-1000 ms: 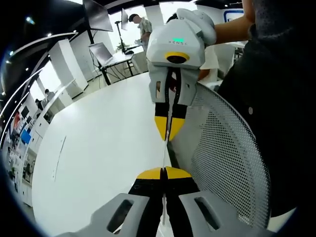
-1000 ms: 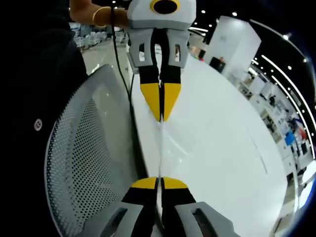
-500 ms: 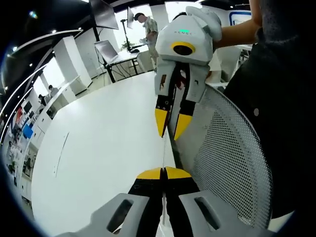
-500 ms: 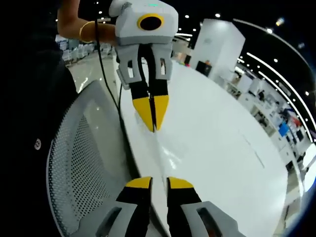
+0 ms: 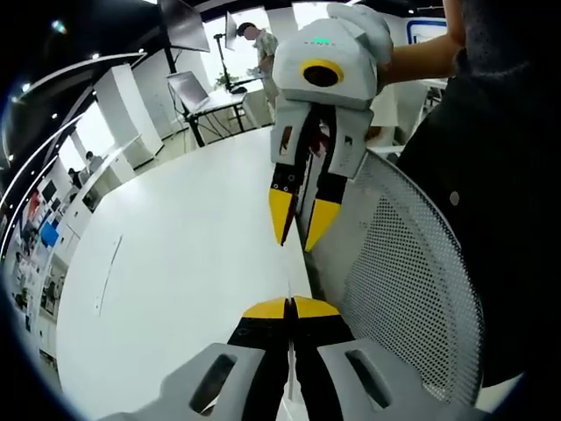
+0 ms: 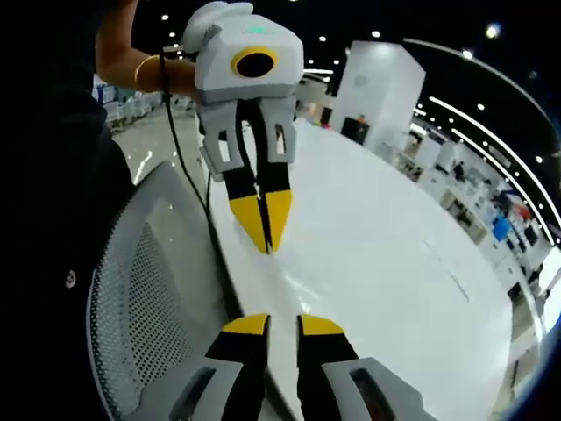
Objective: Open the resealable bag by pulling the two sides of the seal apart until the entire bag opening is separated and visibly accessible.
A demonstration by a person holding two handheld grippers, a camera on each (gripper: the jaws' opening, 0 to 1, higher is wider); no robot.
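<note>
While the left claw (image 5: 291, 307) pinches the bag's (image 5: 289, 288) edge, the right claw (image 6: 282, 324) gapes apart.

You're in a big open-plan office or showroom: a wide white table (image 5: 175, 254) runs out in front of you, a mesh office chair (image 5: 412, 281) sits at its edge, there's a desk with a laptop (image 5: 180, 90) behind, rows of ceiling spotlights (image 6: 386, 26) overhead, and colourful shelves (image 5: 39, 237) along the wall.

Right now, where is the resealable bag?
In the left gripper view the resealable bag shows edge-on as a thin clear strip pinched in the left gripper, above the white table edge, below the open right gripper.
</note>
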